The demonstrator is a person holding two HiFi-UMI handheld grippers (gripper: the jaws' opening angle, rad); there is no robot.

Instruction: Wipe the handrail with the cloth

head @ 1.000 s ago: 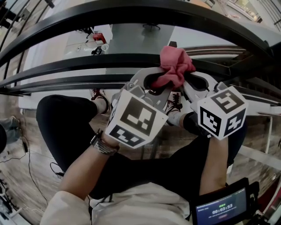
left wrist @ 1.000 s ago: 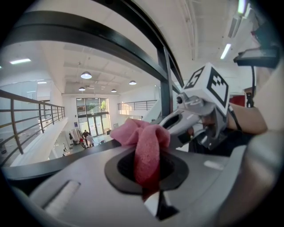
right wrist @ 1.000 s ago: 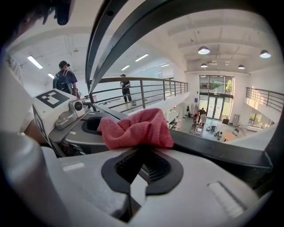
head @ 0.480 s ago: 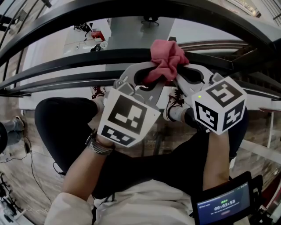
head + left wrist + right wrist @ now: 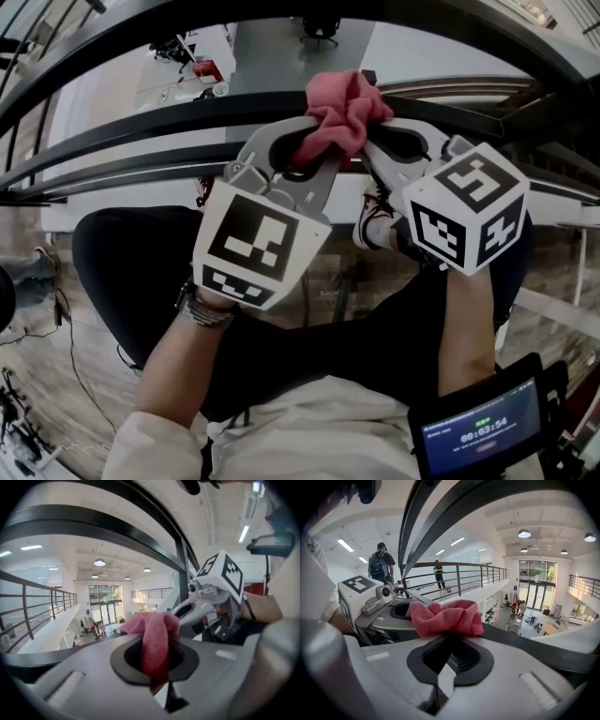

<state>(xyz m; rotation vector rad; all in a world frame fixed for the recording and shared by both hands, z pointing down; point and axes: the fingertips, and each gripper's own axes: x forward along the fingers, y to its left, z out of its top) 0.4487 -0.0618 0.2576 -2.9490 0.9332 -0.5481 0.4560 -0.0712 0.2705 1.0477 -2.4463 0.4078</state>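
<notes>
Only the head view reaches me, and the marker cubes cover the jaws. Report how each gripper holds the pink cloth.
Observer: The left gripper view shows the left gripper shut on the pink cloth. A strip of cloth runs down through the opening between its jaws.
Operator: Now the right one.
Observer: In the right gripper view, the right gripper pinches the cloth at its tips only. The bunched part sits just beyond them.
Operator: Check the rail past the cloth.
Observer: That view shows the dark handrail running off to the right from behind the cloth. Whether the two touch cannot be judged.
</notes>
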